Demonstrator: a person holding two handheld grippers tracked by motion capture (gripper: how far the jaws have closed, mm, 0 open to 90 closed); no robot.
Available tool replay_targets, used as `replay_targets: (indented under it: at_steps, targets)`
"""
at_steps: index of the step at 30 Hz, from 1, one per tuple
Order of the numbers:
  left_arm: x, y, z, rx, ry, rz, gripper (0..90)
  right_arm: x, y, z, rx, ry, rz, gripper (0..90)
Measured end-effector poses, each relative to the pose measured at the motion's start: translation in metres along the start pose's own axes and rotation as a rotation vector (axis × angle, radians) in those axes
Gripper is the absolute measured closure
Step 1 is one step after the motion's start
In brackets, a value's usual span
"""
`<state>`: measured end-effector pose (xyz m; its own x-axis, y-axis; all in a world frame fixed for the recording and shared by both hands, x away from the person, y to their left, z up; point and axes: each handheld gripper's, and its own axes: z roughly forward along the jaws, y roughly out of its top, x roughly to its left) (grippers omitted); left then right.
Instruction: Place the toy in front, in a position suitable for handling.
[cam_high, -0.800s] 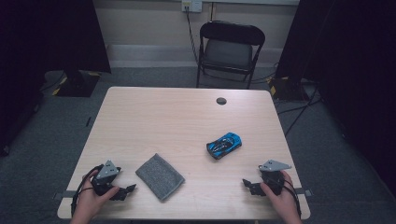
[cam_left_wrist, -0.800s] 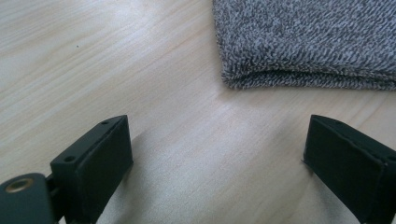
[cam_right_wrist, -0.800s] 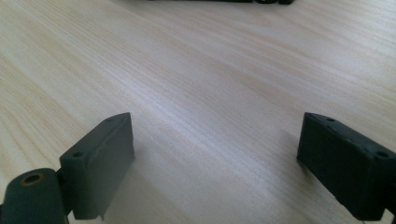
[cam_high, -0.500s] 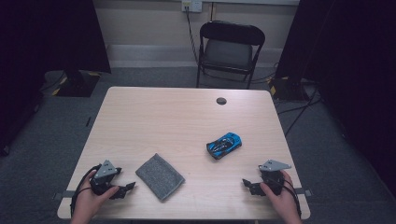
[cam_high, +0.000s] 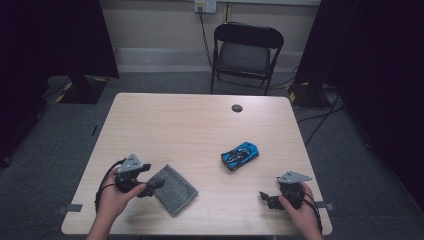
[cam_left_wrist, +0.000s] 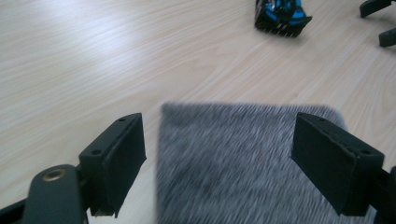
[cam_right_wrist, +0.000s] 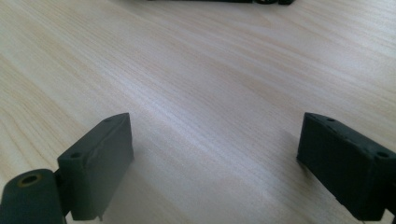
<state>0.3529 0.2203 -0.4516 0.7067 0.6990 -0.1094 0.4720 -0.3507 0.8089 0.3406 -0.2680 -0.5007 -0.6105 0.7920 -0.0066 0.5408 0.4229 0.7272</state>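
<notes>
Left gripper (cam_left_wrist: 217, 158): jaws wide apart, grey cloth (cam_left_wrist: 243, 163) lying between them, unclamped.
Right gripper (cam_right_wrist: 215, 163): jaws apart over bare table (cam_right_wrist: 196, 70).
Blue toy car (cam_left_wrist: 280, 14): well beyond the left jaws.

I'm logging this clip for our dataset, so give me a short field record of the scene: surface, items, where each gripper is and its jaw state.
surface: wooden table
items: grey cloth; blue toy car
left gripper: at the near-left edge of the cloth, jaws open, cloth lying between them, not pinched
right gripper: near right table corner, jaws open over bare wood
background: black folding chair
</notes>
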Motion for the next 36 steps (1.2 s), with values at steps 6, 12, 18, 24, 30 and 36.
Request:
replay_targets:
  at_steps: [6,12,18,24,30,36]
  targets:
    - [-0.015,0.021,0.032,0.017,-0.041,0.031,18.7,0.0,0.0,0.0,0.0,0.0,0.0,9.6]
    - [-0.032,0.046,0.068,0.027,-0.088,0.063,18.7,0.0,0.0,0.0,-0.002,0.003,0.0,9.5]
    - [-0.045,0.066,0.102,0.04,-0.103,0.102,18.3,0.0,0.0,0.0,0.0,0.001,0.0,9.5]
    - [-0.056,0.082,0.136,0.058,-0.131,0.117,18.1,0.0,0.0,0.0,-0.001,0.003,0.0,9.5]
    - [-0.063,0.09,0.16,0.046,-0.138,0.127,18.1,0.0,0.0,0.0,-0.001,0.003,0.0,9.5]
    - [-0.076,0.102,0.183,0.054,-0.136,0.171,17.4,0.0,0.0,0.0,-0.001,0.004,0.0,9.5]
